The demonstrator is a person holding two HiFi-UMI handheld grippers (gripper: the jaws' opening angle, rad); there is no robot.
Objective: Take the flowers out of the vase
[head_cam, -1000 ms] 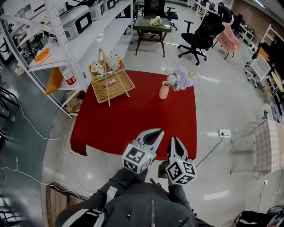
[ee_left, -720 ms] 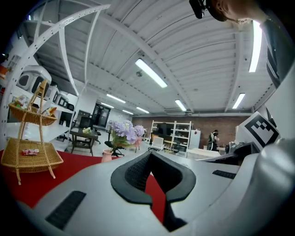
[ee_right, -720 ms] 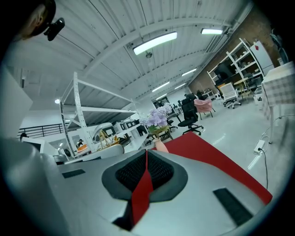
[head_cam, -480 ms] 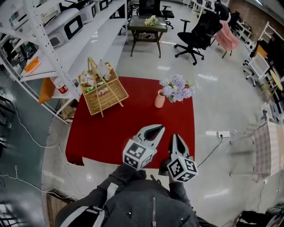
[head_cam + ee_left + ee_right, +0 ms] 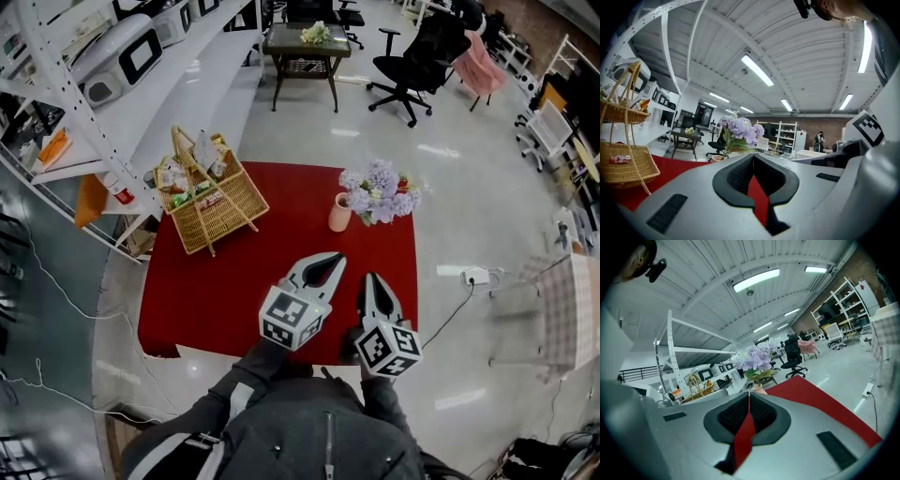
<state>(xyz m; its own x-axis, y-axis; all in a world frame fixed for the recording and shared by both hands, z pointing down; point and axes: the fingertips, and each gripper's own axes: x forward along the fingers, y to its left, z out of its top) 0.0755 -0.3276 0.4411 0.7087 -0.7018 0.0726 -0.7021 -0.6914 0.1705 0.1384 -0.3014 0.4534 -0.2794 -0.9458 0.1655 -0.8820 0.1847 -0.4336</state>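
Since the earlier frame, the red cloth (image 5: 234, 281) and everything on it had slid lower in the head view, so the vase (image 5: 339, 214) sat nearer the frame's centre, while both grippers kept almost the same spot at lower centre. I saw the left gripper (image 5: 331, 259) with its jaws closed together and nothing between them. Its own view confirmed this (only a sliver of red showed through the gap behind the tips), with the left gripper (image 5: 752, 157) aimed toward the flowers (image 5: 738, 129). The right gripper (image 5: 367, 278) was likewise closed and empty beside it, just to the right. In its own view the right gripper (image 5: 749, 395) pointed at the flowers (image 5: 757, 358) and the vase (image 5: 759, 389) beneath them. The flowers (image 5: 380, 191), pale purple, stood in the pink vase near the cloth's upper right corner, leaning right, well apart from both sets of tips. A wicker basket (image 5: 210, 194) sat at the cloth's upper left, and it showed at the left edge of the left gripper view (image 5: 626, 161). White shelving (image 5: 112, 84) filled the upper left, and an office chair (image 5: 424, 56) stood at the upper right.
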